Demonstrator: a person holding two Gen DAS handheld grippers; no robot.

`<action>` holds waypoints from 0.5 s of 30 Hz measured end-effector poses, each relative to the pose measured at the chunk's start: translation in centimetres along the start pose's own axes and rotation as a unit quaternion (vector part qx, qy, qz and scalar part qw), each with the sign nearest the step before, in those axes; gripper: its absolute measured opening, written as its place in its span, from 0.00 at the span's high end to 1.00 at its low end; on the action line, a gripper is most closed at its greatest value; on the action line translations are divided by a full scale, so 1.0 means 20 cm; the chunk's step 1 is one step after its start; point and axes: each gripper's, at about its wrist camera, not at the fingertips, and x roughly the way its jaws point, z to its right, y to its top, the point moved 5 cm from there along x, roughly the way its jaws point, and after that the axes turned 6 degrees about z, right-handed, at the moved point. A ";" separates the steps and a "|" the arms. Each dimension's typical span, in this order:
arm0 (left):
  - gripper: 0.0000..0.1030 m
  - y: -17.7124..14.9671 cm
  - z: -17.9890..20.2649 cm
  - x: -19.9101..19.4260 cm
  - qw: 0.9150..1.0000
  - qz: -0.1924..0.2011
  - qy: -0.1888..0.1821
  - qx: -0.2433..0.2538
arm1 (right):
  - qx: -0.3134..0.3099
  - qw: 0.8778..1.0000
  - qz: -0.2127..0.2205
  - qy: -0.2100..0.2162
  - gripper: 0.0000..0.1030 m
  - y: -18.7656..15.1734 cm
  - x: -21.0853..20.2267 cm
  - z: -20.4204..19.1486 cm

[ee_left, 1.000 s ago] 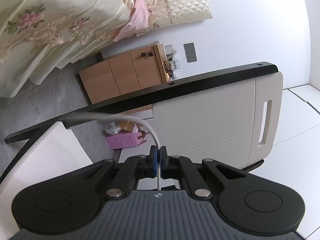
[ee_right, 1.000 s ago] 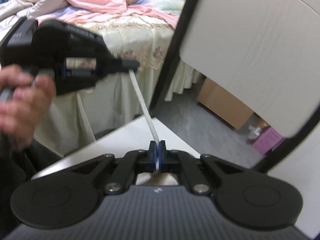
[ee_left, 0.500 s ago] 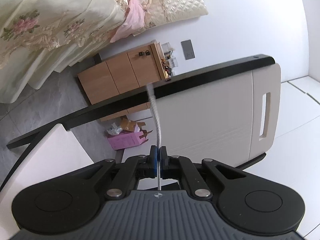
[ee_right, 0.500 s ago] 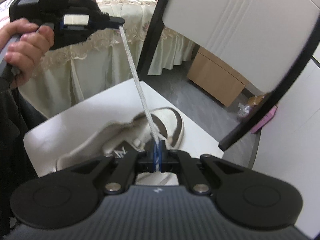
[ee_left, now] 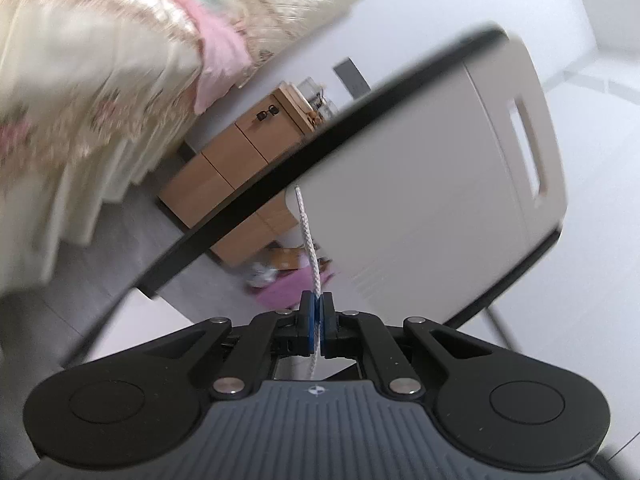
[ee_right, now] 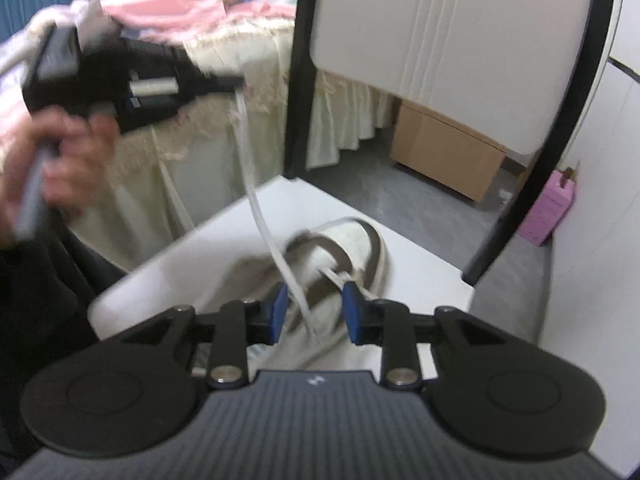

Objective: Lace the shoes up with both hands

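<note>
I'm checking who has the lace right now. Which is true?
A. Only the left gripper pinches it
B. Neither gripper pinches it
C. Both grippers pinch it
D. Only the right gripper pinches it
A: the left gripper is shut on the shoelace, while the right gripper stands open above the shoe, its pads clear of the lace.

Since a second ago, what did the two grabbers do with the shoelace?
The right gripper let go: its jaws have just been opening, and the shoelace now runs loose between them. The left gripper stayed shut on the lace, pulling it up from the shoe, which rests on the white table.
</note>
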 end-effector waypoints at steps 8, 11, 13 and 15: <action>0.97 -0.18 0.19 0.02 0.991 -0.034 -0.016 0.126 | 0.095 0.993 0.070 0.030 0.69 0.28 0.01 0.01; 0.97 -0.25 0.24 0.02 0.984 -0.046 -0.021 0.168 | 0.112 0.989 0.086 0.035 0.69 0.37 0.07 0.00; 0.97 -0.29 0.25 0.01 0.981 -0.055 -0.023 0.187 | 0.129 0.987 0.089 0.041 0.69 0.40 0.12 0.00; 0.97 -0.32 0.26 0.01 0.975 -0.060 -0.020 0.213 | 0.145 0.984 0.087 0.045 0.69 0.43 0.16 0.00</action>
